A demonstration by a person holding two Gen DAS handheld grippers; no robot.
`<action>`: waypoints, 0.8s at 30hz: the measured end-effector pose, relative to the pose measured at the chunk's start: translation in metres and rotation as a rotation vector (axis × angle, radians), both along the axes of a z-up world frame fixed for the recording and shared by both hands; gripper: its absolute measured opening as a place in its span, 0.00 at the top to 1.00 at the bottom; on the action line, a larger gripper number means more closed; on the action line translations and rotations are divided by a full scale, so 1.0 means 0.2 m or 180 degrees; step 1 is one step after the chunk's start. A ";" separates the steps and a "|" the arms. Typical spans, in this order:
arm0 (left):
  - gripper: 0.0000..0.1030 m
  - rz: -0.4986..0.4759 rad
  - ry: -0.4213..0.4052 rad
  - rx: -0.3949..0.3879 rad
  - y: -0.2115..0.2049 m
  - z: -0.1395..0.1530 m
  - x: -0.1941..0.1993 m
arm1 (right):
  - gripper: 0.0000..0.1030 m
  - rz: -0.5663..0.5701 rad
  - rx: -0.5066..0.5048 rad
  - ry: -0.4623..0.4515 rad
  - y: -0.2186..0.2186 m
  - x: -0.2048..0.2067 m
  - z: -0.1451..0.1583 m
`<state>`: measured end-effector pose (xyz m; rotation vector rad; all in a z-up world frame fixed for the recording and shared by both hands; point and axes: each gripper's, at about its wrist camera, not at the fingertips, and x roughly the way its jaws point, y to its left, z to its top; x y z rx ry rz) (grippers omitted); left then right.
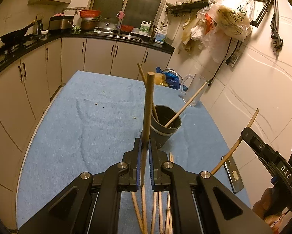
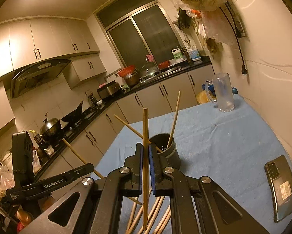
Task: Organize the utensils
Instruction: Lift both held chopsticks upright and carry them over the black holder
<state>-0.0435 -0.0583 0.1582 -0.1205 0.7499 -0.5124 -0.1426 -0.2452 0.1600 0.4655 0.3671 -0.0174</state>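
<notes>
A dark round utensil holder (image 1: 164, 127) stands on the blue table cloth (image 1: 83, 120) with two wooden chopsticks leaning in it; it also shows in the right wrist view (image 2: 170, 150). My left gripper (image 1: 145, 146) is shut on an upright wooden chopstick (image 1: 148, 105), just in front of the holder. My right gripper (image 2: 145, 152) is shut on another upright chopstick (image 2: 145, 136), close to the holder. Several loose chopsticks (image 1: 155, 210) lie on the cloth below both grippers, also seen in the right wrist view (image 2: 157, 214). The right gripper's body (image 1: 270, 156) shows at the left view's right edge.
A clear glass mug (image 2: 223, 93) stands at the table's far corner by the wall, beside blue and yellow bags (image 1: 169, 78). A phone (image 2: 282, 187) lies on the cloth at the right. Kitchen cabinets and a black counter (image 1: 48, 41) run along the left and back.
</notes>
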 end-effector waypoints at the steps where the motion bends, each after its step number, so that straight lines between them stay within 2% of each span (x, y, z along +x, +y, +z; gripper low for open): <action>1: 0.93 -0.0002 -0.0005 -0.0001 0.00 0.01 0.00 | 0.93 -0.0006 0.0003 -0.0008 0.00 0.00 0.01; 9: 0.93 -0.0049 -0.0083 -0.0016 -0.03 0.09 0.02 | 0.93 -0.0066 -0.0049 -0.0112 -0.03 0.02 0.09; 24: 0.93 -0.0077 -0.0408 -0.0115 -0.10 0.40 0.15 | 0.93 -0.0256 -0.0165 -0.0351 -0.11 0.14 0.33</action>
